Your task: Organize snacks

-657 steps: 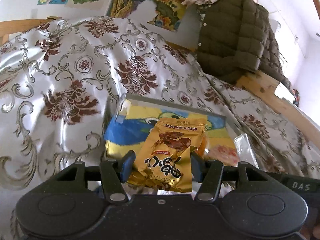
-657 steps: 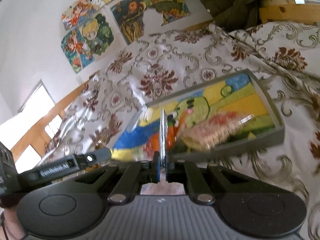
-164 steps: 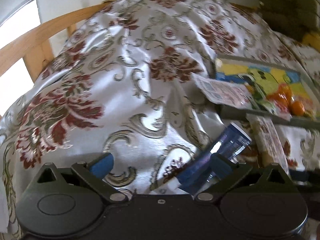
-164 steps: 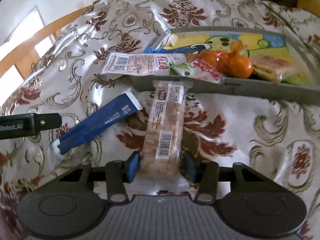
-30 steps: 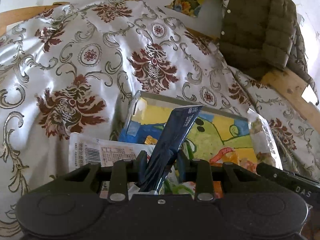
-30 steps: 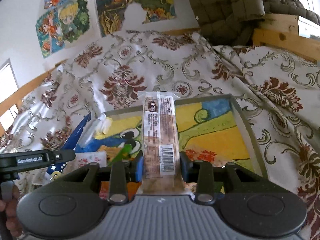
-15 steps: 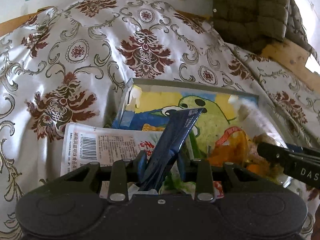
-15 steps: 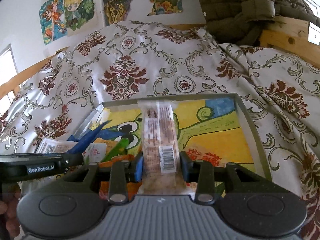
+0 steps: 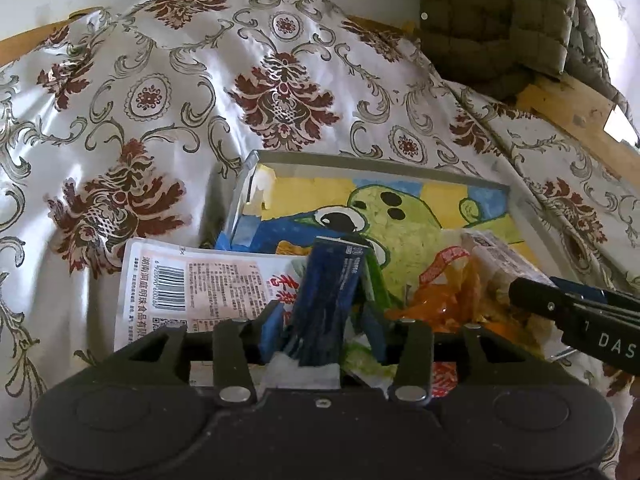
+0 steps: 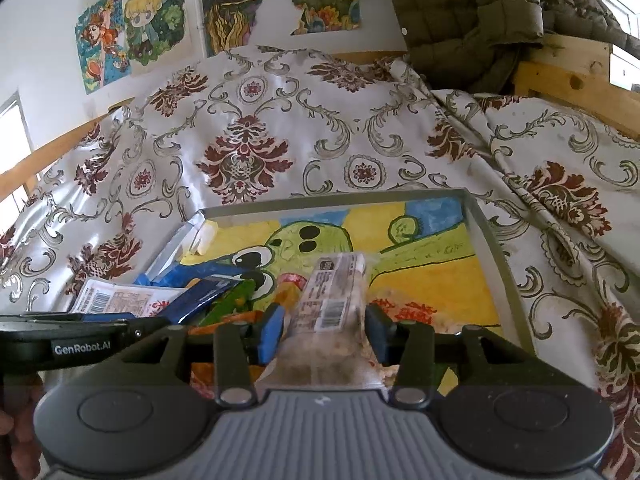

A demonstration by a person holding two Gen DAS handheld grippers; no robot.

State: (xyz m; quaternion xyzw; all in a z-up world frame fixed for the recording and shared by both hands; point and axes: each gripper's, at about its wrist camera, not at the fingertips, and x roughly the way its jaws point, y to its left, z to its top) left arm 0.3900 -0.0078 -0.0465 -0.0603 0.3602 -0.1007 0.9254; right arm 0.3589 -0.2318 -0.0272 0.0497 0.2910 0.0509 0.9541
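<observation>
A grey tray (image 9: 360, 158) with a painted green bird lies on the bedspread; its rim also shows in the right wrist view (image 10: 492, 248). My left gripper (image 9: 323, 330) hovers over the tray's near left part. Its jaws are opening, and a dark blue packet (image 9: 328, 300) stands loose between the fingers. My right gripper (image 10: 325, 332) is over the tray's near middle, jaws opening too, with a long clear snack packet (image 10: 332, 304) slipping between the pads. A white barcode packet (image 9: 192, 284), an orange bag (image 9: 444, 300) and a green packet (image 10: 232, 300) lie in the tray.
A floral bedspread (image 9: 160, 100) surrounds the tray. An olive quilted jacket (image 9: 500, 20) hangs over a wooden bed frame (image 9: 568, 108) at the back right. Posters (image 10: 136, 28) cover the wall. A person's hand (image 10: 16, 420) shows at the lower left edge.
Both pairs of jaws have spread apart. The blue packet and the clear packet have tipped down toward the tray. The left gripper has come nearer to the tray.
</observation>
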